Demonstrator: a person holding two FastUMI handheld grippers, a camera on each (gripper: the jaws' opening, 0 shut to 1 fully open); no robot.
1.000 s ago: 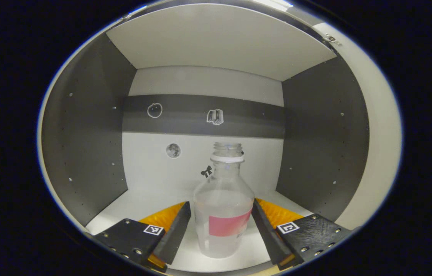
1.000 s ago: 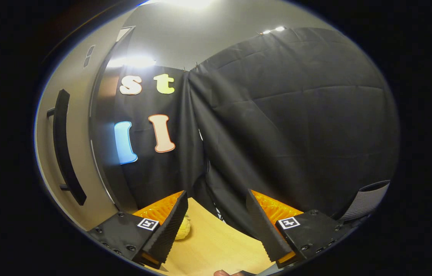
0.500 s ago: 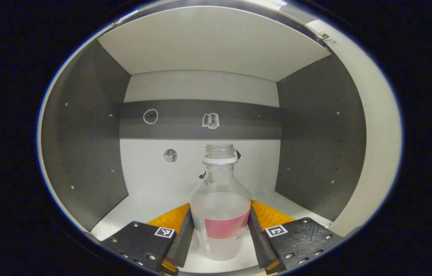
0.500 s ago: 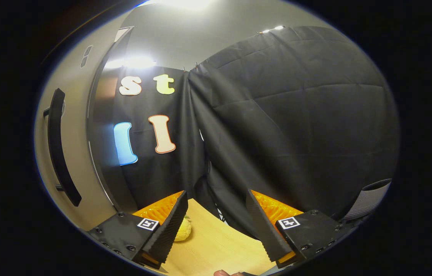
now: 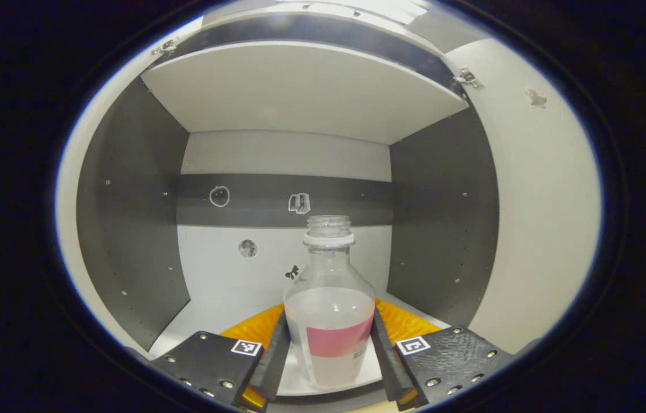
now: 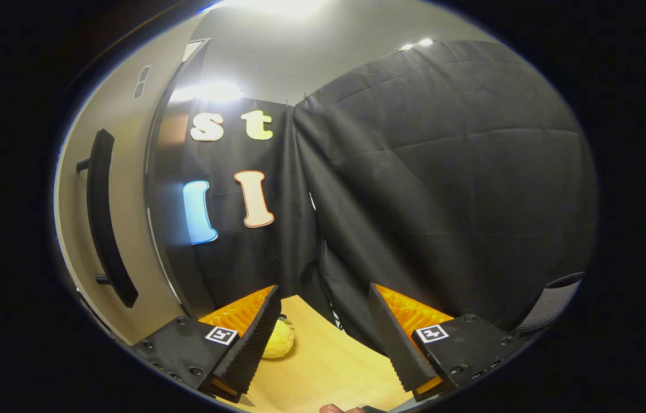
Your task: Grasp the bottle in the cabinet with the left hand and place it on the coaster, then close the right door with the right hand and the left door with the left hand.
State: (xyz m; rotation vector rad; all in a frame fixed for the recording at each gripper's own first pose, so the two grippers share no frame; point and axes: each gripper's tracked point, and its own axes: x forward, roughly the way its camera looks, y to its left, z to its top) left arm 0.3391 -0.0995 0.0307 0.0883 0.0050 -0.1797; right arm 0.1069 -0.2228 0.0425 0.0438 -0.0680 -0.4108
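The left gripper was clamped on the bottle, one finger pressed to each flank of its lower body across the pink label band, so the bottle sat squarely between the jaws with its long axis upright and its open neck rising straight above them. The bottle stood at the front lip of the cabinet, whether resting on the cabinet floor or just lifted clear of it I could not tell. Ahead of the jaws lay the back wall with its small stickers; a shelf board hung well above the neck, and the side walls stood well apart on either side, so a straight pull backward looked unobstructed, with the open door off to the jaws' right the only thing to mind. The coaster had yet to be found. The right gripper held its jaws spread with nothing between them, hovering above a wooden tabletop; a yellow knobbly object lay just beyond its left finger, and the right door's handle stood up and to the left of those jaws, near enough that this hand was plainly the one for that door.
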